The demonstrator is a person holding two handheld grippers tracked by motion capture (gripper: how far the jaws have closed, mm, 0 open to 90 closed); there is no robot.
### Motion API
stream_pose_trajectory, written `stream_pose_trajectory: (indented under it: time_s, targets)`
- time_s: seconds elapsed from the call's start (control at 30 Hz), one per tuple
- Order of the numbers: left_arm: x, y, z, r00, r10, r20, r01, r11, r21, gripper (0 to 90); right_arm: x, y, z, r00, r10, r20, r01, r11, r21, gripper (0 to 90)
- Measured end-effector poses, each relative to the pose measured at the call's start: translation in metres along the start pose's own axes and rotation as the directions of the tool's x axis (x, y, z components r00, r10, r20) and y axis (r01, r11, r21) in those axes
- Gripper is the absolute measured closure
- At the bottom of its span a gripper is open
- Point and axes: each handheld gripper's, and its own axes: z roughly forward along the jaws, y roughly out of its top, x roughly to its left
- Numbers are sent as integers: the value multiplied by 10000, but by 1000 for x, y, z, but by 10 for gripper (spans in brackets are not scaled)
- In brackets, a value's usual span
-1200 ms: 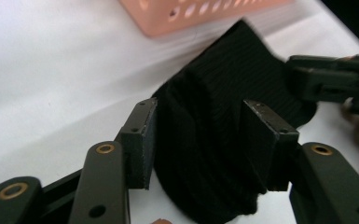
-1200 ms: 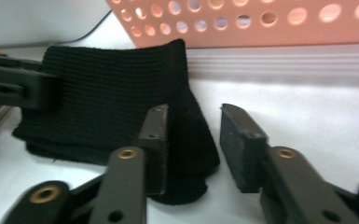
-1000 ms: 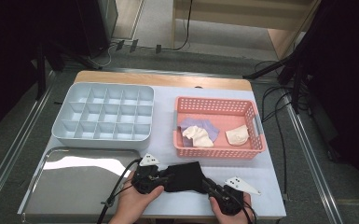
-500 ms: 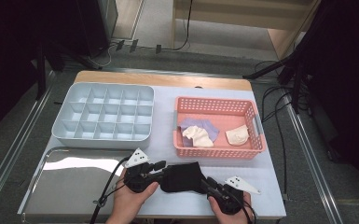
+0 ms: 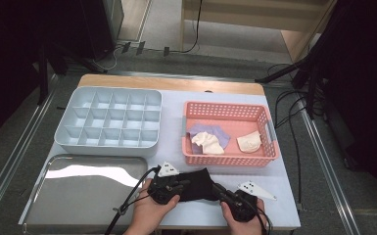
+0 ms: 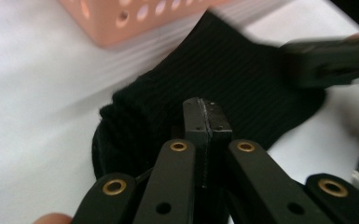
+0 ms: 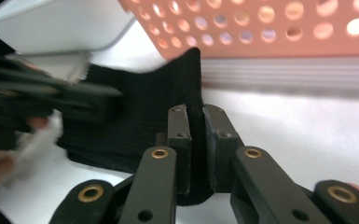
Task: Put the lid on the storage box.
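Observation:
A black ribbed sock (image 5: 197, 184) lies on the white table near the front edge, between my two grippers. My left gripper (image 5: 176, 185) is at its left end. In the left gripper view its pads (image 6: 206, 116) meet over the sock (image 6: 233, 70); the jaws have just been closing and I see no cloth between them. My right gripper (image 5: 221, 192) holds the sock's right end. In the right gripper view its jaws have just been closing and the pads (image 7: 196, 126) press on a fold of the sock (image 7: 168, 93).
A pink basket (image 5: 225, 105) behind the sock holds a white sock (image 5: 208, 143), a purple one (image 5: 210, 130) and a cream one (image 5: 249, 142). A pale blue compartment box (image 5: 107, 90) stands at the back left. A shiny metal tray (image 5: 78, 196) lies at the front left.
My left gripper has shifted right onto the sock's left end, and the sock looks a little more bunched. The right hand has stayed in place.

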Motion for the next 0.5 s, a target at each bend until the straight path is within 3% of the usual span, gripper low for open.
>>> stream_pose_trajectory:
  time_s: [0.2, 0.5]
  targets:
    - [1, 2, 5, 9998, -132, 120, 132, 9999, 23, 900, 8, 3, -10, 9982, 72, -598, -96, 9991, -402, 832]
    - [5, 2, 5, 9988, -361, 333, 360, 9993, 23, 900, 41, 8, -7, 9911, -314, -1294, 265, 9989, -395, 833]
